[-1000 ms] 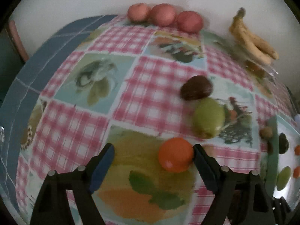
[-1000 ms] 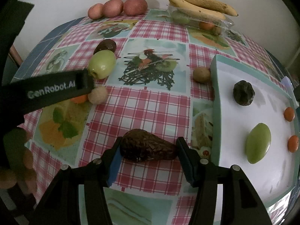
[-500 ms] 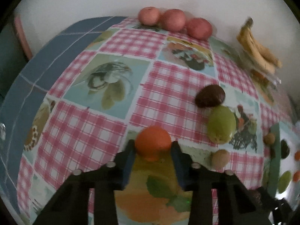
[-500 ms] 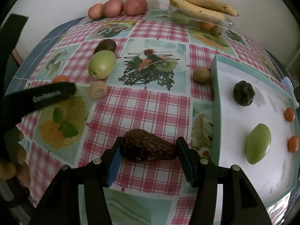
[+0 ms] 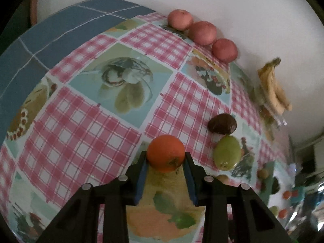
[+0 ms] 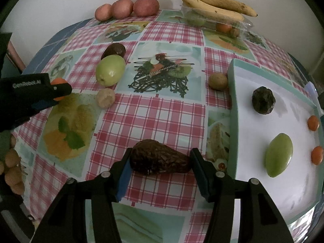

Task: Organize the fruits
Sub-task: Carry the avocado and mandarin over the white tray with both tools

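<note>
My left gripper (image 5: 165, 160) is shut on an orange (image 5: 165, 153) and holds it above the checked tablecloth; it also shows at the left of the right wrist view (image 6: 58, 90). My right gripper (image 6: 160, 163) is shut on a dark brown avocado (image 6: 160, 160), just left of the white tray (image 6: 232, 109). On the tray lie a dark fruit (image 6: 263, 100), a green mango (image 6: 279, 155) and two small oranges (image 6: 313, 123). A green apple (image 6: 110, 73), a dark avocado (image 6: 113, 49), a pale round fruit (image 6: 105, 97) and a brown kiwi (image 6: 218, 81) lie on the cloth.
Three red potatoes (image 6: 126, 8) and bananas (image 6: 216, 5) on a clear plastic box (image 6: 218, 24) stand along the back wall. A bunch of small brown fruits (image 6: 12, 172) hangs at the left table edge. The blue table edge (image 5: 60, 26) curves at far left.
My left gripper closed on the orange, lifted it off the cloth and swung left. My right gripper stayed still, holding the avocado.
</note>
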A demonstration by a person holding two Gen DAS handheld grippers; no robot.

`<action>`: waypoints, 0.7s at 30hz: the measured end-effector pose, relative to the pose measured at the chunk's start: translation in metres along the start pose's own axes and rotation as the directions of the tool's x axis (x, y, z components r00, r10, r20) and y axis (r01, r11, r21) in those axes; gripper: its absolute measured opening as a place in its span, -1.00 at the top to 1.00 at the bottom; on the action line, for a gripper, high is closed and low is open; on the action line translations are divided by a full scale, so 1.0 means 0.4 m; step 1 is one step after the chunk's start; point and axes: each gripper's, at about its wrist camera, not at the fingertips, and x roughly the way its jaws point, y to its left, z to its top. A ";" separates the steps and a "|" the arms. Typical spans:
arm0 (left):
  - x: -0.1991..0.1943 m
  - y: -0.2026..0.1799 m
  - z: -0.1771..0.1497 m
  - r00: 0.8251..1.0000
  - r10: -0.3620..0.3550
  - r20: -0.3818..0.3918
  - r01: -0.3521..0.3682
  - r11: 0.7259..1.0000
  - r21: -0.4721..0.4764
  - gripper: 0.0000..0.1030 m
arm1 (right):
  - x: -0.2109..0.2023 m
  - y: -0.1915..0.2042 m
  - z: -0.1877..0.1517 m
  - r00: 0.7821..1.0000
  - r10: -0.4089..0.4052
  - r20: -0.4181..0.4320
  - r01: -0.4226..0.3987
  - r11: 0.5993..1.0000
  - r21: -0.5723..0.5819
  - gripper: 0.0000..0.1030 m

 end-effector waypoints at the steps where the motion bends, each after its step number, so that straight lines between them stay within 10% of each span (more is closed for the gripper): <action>1: -0.011 0.004 0.004 1.000 -0.006 0.010 0.006 1.000 -0.008 0.29 | -0.002 -0.003 0.001 1.000 0.011 0.001 -0.011 1.000 0.008 -0.11; 21: -0.177 -0.086 0.024 0.985 -0.090 0.150 0.085 0.996 0.042 0.29 | -0.174 -0.212 0.013 0.983 -0.068 0.169 0.028 0.973 0.227 -0.11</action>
